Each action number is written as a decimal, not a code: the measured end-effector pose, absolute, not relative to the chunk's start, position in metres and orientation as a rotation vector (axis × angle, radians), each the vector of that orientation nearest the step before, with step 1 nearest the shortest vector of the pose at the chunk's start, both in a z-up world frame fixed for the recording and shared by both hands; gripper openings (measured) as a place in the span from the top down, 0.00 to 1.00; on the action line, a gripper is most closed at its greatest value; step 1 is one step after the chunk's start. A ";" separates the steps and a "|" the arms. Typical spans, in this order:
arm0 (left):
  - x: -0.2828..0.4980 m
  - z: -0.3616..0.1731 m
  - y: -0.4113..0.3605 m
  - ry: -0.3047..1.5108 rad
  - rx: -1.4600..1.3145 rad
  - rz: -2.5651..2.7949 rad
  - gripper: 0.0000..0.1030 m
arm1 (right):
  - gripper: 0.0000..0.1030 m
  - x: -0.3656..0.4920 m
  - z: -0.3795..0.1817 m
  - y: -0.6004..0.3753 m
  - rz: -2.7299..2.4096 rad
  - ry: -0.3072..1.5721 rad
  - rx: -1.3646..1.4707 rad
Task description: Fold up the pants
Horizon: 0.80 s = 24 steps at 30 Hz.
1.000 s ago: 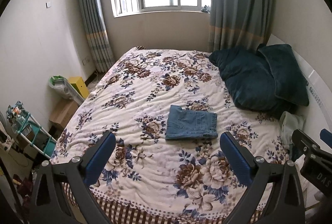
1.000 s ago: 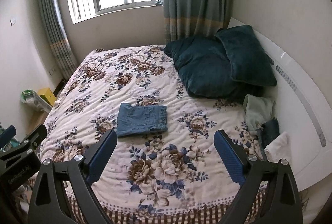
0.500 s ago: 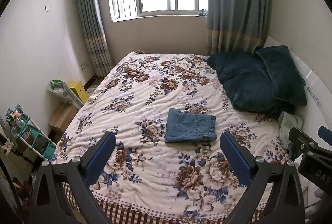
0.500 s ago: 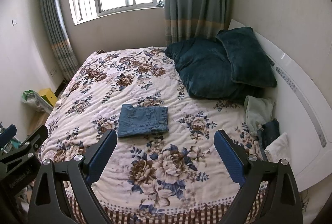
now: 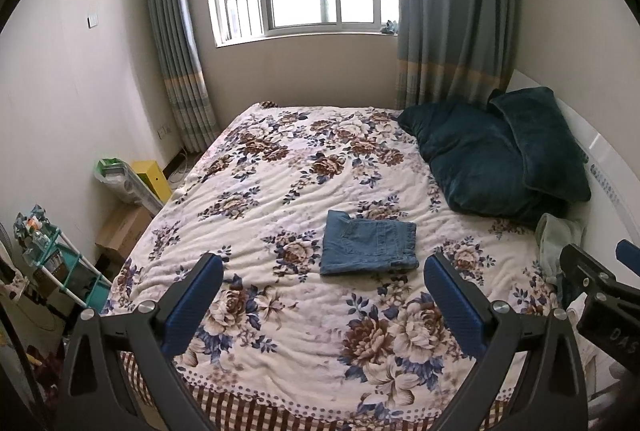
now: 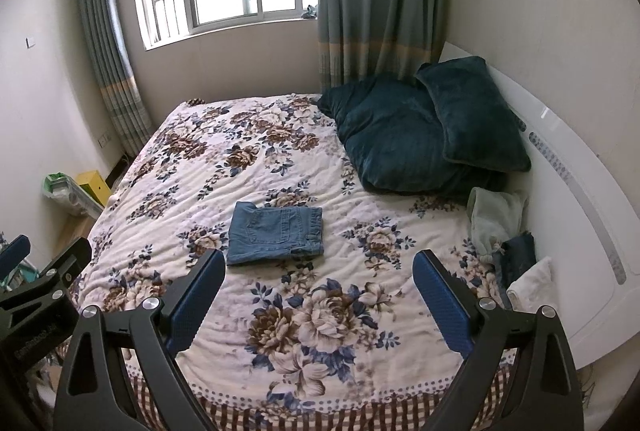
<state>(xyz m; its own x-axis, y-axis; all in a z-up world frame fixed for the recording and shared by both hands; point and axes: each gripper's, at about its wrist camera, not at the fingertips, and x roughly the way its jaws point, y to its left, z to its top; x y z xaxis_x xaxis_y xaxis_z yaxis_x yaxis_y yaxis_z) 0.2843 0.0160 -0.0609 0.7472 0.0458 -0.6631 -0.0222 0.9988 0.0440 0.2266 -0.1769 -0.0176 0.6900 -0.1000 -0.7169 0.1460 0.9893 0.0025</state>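
The jeans (image 5: 368, 248) lie folded into a neat rectangle on the floral bed (image 5: 280, 167), about mid-bed, back pocket facing up. The left claw (image 5: 322, 301) hangs above the near edge of the bed, blue pads spread wide apart, gripping nothing. The jeans sit beyond it, well apart, a touch right of centre between its fingers. From the right wrist view, the right claw (image 6: 316, 297) is just as wide apart and empty, and the jeans (image 6: 276, 232) lie farther off toward its left finger. Each claw peeks into the other's view at the frame edge. Two dark teal pillows (image 6: 420, 135) are stacked far right by the headboard, with a small heap of clothes (image 6: 500, 231) near them.
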 end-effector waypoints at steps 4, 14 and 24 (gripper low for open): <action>0.283 -0.061 0.016 0.726 0.034 0.037 0.00 | 0.06 0.227 -0.020 -0.176 -0.141 0.797 0.055; 0.277 -0.061 0.016 0.723 0.032 0.036 0.00 | 0.06 0.225 -0.023 -0.173 -0.141 0.794 0.056; 0.273 -0.058 0.013 0.715 0.031 0.033 0.00 | 0.06 0.224 -0.024 -0.174 -0.144 0.790 0.056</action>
<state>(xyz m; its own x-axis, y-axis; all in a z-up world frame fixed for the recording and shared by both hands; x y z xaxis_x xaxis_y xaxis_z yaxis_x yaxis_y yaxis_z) 0.2725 0.0125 -0.0582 0.7546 0.0405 -0.6549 -0.0192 0.9990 0.0397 0.2238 -0.1737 -0.0239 0.6948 -0.1077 -0.7111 0.1494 0.9888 -0.0037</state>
